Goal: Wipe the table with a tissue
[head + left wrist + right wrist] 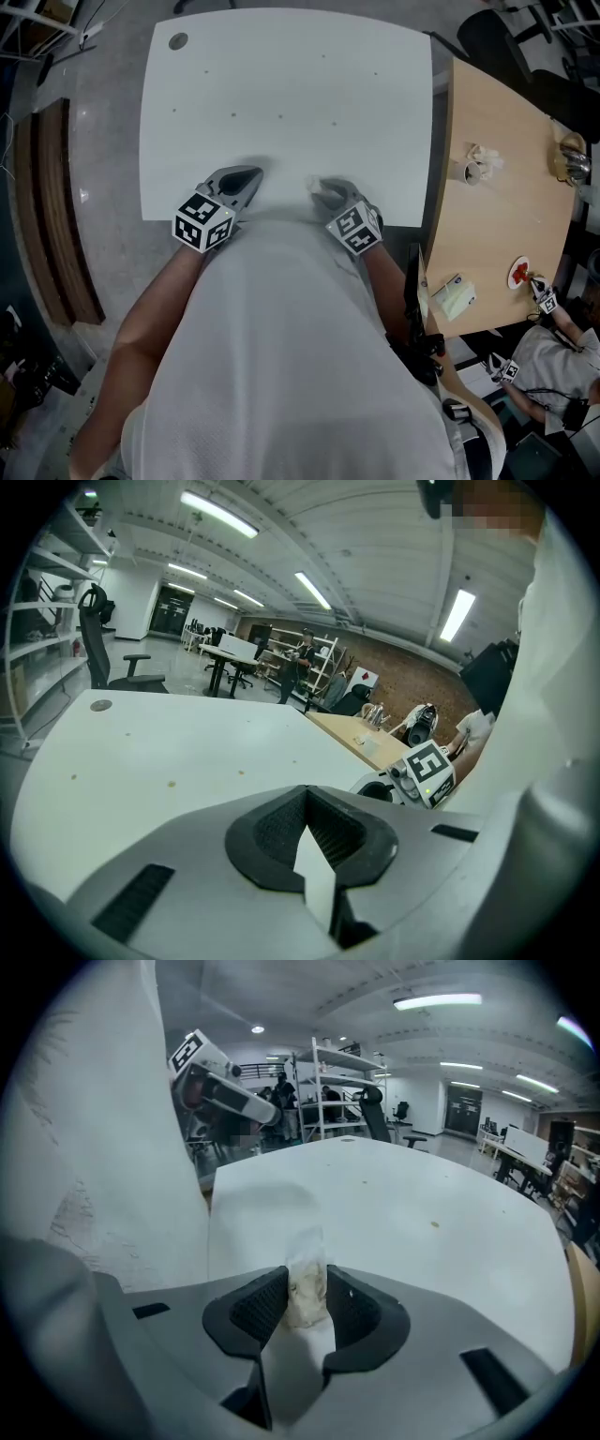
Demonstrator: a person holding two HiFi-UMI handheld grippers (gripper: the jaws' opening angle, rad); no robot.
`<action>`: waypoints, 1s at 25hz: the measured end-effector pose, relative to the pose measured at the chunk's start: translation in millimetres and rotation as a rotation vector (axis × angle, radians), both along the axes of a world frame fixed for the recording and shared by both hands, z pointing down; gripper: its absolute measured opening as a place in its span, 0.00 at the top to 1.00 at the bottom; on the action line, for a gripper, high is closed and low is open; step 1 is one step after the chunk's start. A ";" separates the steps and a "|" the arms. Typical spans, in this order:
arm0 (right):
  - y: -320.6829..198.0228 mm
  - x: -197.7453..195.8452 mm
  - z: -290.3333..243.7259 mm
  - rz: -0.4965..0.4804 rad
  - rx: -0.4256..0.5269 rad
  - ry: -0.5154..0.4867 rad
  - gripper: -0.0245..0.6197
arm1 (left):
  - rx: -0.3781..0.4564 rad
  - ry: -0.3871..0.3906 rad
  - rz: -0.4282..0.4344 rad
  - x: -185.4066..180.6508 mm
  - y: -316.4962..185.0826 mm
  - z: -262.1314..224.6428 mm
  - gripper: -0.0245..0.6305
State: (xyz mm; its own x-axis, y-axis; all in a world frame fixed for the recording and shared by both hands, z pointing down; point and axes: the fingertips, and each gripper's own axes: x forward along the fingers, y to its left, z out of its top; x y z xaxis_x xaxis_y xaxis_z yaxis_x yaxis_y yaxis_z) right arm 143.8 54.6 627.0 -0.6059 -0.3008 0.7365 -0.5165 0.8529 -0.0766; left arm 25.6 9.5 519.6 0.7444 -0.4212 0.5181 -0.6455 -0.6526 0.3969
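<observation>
The left claw (pixel 305 810) is pressed together with nothing in it; in its own view the dark pads meet at the tips, and only a sliver of white table shows behind them. It hangs over the near edge of the white table (pixel 281 84), just in front of the person's shirt (pixel 281 309). The right claw (pixel 305 1277) is pinching the tissue (pixel 306 1296), a crumpled off-white wad squeezed between the two ribbed pads, with a thin blurred end sticking out beyond them. In the head view this claw (pixel 317 187) is also at the table's near edge, a little to the right of the left claw (pixel 251 174), the two near each other but apart. Whether the tissue touches the tabletop cannot be told. The tabletop carries a few small brown specks (pixel 232 115) spread across its middle and a round grey cap (pixel 178 40) near its far left corner. To the right stands a wooden table (pixel 497 206) with a cup and crumpled paper (pixel 478 165) and a flat packet (pixel 455 298) on it.
</observation>
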 end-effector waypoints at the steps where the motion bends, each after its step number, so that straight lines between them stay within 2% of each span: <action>1: 5.2 -5.6 -0.7 -0.017 -0.021 -0.027 0.76 | 0.001 0.002 0.003 1.0 -0.2 0.3 0.95; 3: 5.9 -9.7 -6.5 0.026 -0.051 -0.112 0.76 | 0.001 0.005 0.005 1.2 0.0 0.3 0.95; 5: -12.1 1.6 -14.2 0.166 -0.042 -0.193 0.76 | 0.004 0.009 0.002 -1.4 -0.6 -1.0 0.96; 7: -35.5 21.2 -19.5 0.302 -0.024 -0.227 0.76 | 0.005 0.008 -0.004 -6.2 -0.4 -1.2 0.95; 14: -97.3 97.9 -14.4 0.542 0.039 -0.121 0.76 | 0.006 0.006 -0.037 -19.1 7.6 -1.3 0.96; 16: -110.1 103.7 -13.8 0.550 0.057 -0.104 0.76 | 0.005 0.005 -0.056 -26.0 11.1 -1.1 0.95; 20: -134.1 95.0 -10.0 0.492 0.105 -0.064 0.76 | -0.002 -0.005 -0.097 -41.1 18.2 1.3 0.96; 25: -157.0 106.1 -3.4 0.516 0.130 0.025 0.76 | -0.012 -0.007 -0.148 -56.2 26.9 4.2 0.96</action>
